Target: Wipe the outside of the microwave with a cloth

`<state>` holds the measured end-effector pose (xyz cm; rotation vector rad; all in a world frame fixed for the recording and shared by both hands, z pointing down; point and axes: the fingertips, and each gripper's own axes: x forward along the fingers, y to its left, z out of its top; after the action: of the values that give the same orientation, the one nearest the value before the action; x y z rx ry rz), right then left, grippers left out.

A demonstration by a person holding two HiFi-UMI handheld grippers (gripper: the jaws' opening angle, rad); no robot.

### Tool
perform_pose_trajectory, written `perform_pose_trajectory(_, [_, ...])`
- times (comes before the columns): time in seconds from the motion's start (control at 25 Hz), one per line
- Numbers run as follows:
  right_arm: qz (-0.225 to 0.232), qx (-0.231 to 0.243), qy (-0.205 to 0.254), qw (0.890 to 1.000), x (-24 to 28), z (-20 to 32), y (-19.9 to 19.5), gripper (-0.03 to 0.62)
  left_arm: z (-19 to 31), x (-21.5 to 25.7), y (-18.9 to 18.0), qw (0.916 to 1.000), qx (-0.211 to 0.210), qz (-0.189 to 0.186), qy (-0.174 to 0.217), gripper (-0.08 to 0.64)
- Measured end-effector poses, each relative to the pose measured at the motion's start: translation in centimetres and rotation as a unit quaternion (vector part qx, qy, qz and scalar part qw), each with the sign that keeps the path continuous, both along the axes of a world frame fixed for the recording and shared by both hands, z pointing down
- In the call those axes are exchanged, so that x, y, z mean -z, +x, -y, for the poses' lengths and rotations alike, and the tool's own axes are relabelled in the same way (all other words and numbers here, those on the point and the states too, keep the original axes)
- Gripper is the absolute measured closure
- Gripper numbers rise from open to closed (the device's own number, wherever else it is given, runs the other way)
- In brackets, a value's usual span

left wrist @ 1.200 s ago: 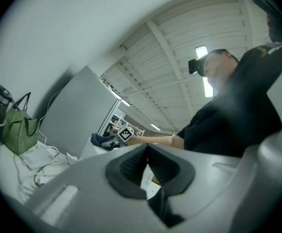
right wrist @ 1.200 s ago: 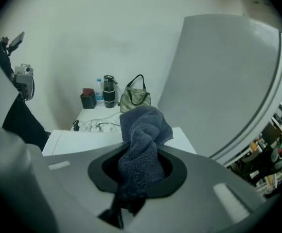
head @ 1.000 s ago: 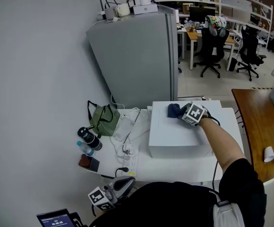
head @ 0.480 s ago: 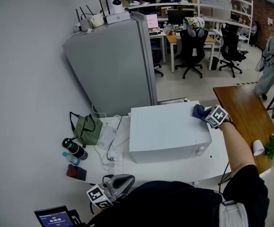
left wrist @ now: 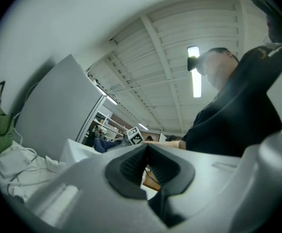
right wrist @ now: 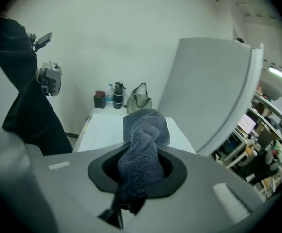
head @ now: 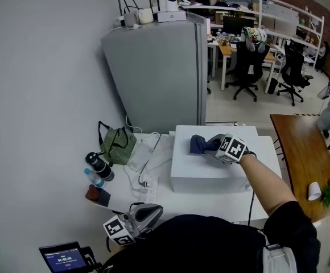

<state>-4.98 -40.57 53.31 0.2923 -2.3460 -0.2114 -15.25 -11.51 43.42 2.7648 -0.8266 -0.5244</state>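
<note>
Right gripper view: right gripper's [right wrist: 136, 178] fingers [right wrist: 175, 171] pinch a nubby dark-blue knit cloth [right wrist: 143, 135] (bunched) atop the boxy, smooth white microwave [head: 205, 166]; left gripper's [left wrist: 147, 165] ribbed black fingers [left wrist: 129, 171] press together, empty.

A black short-sleeved top [head: 210, 243] is worn. The left gripper [head: 152, 212] and the right gripper [head: 211, 144] are moulded in light grey plastic, and their jaws are lined with black ribbed pads [left wrist: 131, 166]. A cube [head: 231, 148] printed with black-and-white square markers is carried on each. A thin dark cable [head: 251, 201] is seen below the right forearm.
</note>
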Motion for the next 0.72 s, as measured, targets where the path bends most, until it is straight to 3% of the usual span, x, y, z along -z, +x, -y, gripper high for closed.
perform_pose_trajectory(0.16, [-0.022, 0.073, -0.006, 0.997, -0.7, -3.9, -8.3, 0.522, -2.3, 1.5, -2.2, 0.9993, 0.037, -0.007, 0.001, 0.557])
perform_pose_trajectory(0.32, [-0.057, 0.092, -0.008, 0.994, -2.7, -4.9, -10.6, 0.522, -3.5, 1.7, -3.9, 0.9979, 0.065, -0.009, -0.002, 0.557])
perform_pose_trajectory(0.52, [-0.051, 0.083, -0.017, 0.995, -2.5, -4.8, -7.5, 0.523, -3.4, 1.7, -3.8, 0.9975, 0.07, -0.012, -0.005, 0.557])
perform_pose_trajectory(0.72, [-0.049, 0.046, -0.021, 0.998, -2.9, -4.1, 1.5, 0.523, -1.8, 1.5, -0.4, 0.9996, 0.026, -0.006, -0.007, 0.557])
